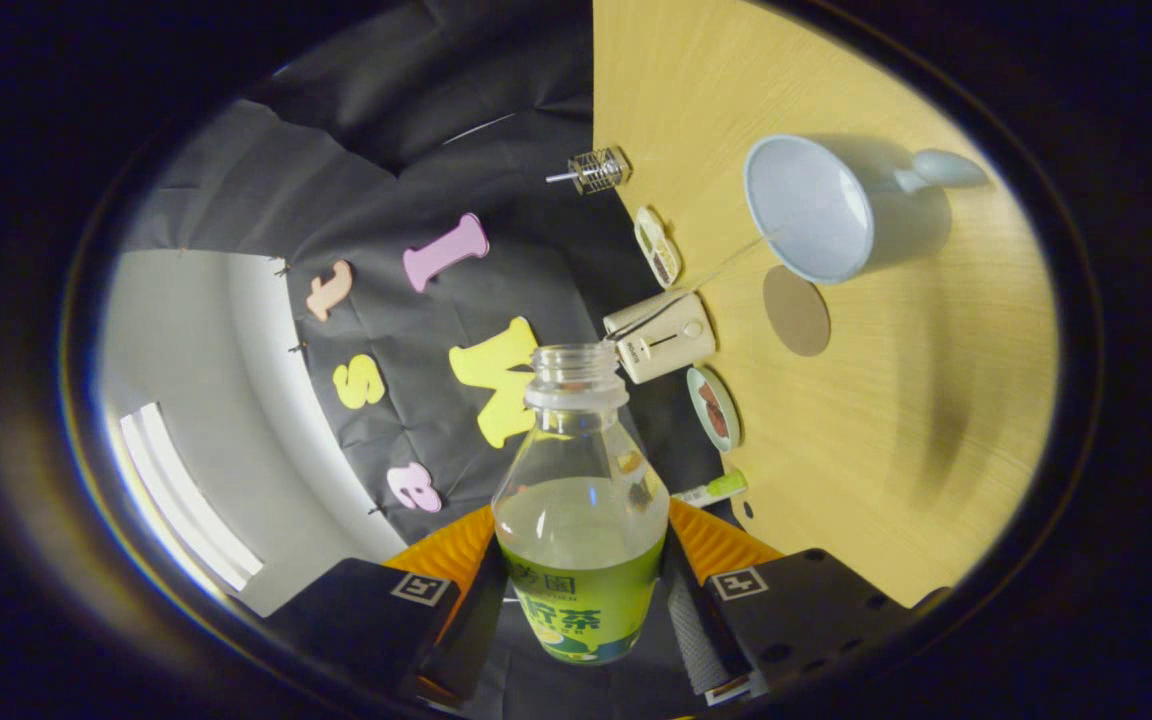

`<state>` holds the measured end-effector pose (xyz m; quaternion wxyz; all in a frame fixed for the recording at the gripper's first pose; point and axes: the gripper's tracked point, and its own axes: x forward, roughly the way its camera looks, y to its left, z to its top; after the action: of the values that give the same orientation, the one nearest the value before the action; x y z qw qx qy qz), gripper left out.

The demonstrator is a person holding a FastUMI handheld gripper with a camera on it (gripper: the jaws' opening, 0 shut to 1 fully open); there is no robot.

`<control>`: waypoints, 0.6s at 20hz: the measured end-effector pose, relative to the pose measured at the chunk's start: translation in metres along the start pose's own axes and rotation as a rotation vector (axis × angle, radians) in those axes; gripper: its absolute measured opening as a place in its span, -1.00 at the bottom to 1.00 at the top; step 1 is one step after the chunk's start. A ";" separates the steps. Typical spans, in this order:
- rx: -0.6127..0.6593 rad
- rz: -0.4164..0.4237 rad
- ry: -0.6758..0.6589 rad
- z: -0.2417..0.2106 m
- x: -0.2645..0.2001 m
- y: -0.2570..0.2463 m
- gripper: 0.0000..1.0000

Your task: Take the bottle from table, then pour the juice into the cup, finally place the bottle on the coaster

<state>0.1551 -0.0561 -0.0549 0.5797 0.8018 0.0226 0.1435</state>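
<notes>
My gripper [581, 590] is shut on a clear plastic bottle [581, 520] with a green label, both fingers pressing its sides. The bottle has no cap and holds pale juice up to about half its height. The whole view is rolled sideways, so the wooden table [886, 450] stands to the right of the bottle. A light blue cup [821, 205] with a handle rests on the table beyond the bottle's mouth and to its right. A round brown coaster [796, 310] lies on the table just beside the cup, nearer to the fingers.
Along the table's edge by the booth wall sit a small wire holder [598, 170], an oval dish [658, 245], a cream box-shaped device [661, 338], a small round plate [714, 408] and a green-tipped tube [714, 489].
</notes>
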 end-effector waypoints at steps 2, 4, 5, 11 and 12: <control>0.013 0.005 -0.003 0.003 -0.002 0.002 0.58; 0.031 0.012 0.000 0.002 -0.003 0.004 0.58; 0.049 0.008 -0.002 0.003 -0.003 0.003 0.58; 0.135 0.033 0.008 0.006 0.001 0.015 0.58; 0.141 0.032 0.005 0.008 0.000 0.016 0.58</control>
<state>0.1556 -0.0688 -0.0422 0.5195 0.8404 0.0211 0.1528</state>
